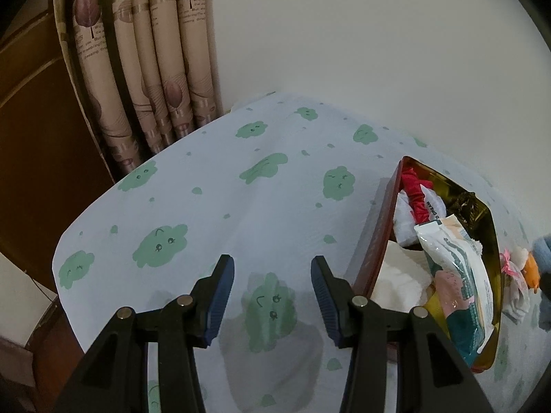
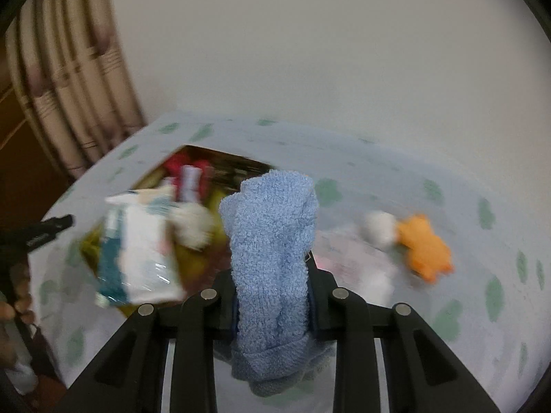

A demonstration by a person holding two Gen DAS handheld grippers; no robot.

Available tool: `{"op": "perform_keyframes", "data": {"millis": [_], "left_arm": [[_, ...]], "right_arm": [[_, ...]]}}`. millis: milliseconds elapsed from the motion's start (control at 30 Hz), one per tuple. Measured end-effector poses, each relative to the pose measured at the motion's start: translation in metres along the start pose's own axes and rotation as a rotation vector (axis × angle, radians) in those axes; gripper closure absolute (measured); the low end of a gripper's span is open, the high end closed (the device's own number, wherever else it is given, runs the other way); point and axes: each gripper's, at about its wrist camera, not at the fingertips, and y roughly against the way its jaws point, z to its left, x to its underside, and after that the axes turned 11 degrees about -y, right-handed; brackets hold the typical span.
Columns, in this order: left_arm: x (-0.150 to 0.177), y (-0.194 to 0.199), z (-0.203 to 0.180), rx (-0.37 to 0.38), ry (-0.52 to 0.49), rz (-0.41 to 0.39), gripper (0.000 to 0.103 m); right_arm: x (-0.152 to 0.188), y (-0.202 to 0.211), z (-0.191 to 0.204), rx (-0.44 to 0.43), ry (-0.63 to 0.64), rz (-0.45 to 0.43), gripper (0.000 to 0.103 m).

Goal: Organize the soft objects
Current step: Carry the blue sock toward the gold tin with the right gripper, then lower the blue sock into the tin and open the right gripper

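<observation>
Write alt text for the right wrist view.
The right hand-held gripper is shut on a blue towel above a cloud-print sheet. A filled box blurs at left; an orange toy lies right.

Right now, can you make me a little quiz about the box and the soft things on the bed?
1. True or false: the right gripper is shut on the blue towel.
2. Which colour is the toy lying outside the box? A green, B orange, C purple.
3. Fill in: the left gripper holds ____.

Key: 1 true; 2 B; 3 nothing.
</observation>
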Motion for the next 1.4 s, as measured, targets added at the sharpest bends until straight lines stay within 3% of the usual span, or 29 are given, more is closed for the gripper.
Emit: {"op": "perform_keyframes", "data": {"millis": [300, 700, 1000, 1400], "left_arm": [[0.000, 0.001, 0.003, 0.002, 0.013, -0.002, 0.056], [0.000, -0.002, 0.006, 0.010, 0.016, 0.001, 0.056], [-0.001, -0.002, 0.006, 0.020, 0.019, 0.004, 0.056], [-0.002, -0.002, 0.000, 0.009, 0.002, -0.006, 0.056]], "right_arm": [[-0.024, -0.052, 0.066, -0.038, 0.072, 0.046, 0.076], [-0.036, -0.105, 0.079, -0.005, 0.093, 0.113, 0.067], [-0.036, -0.100, 0.075, -0.005, 0.081, 0.101, 0.052], [-0.031, -0.063, 0.081, -0.043, 0.117, 0.060, 0.044]]}}
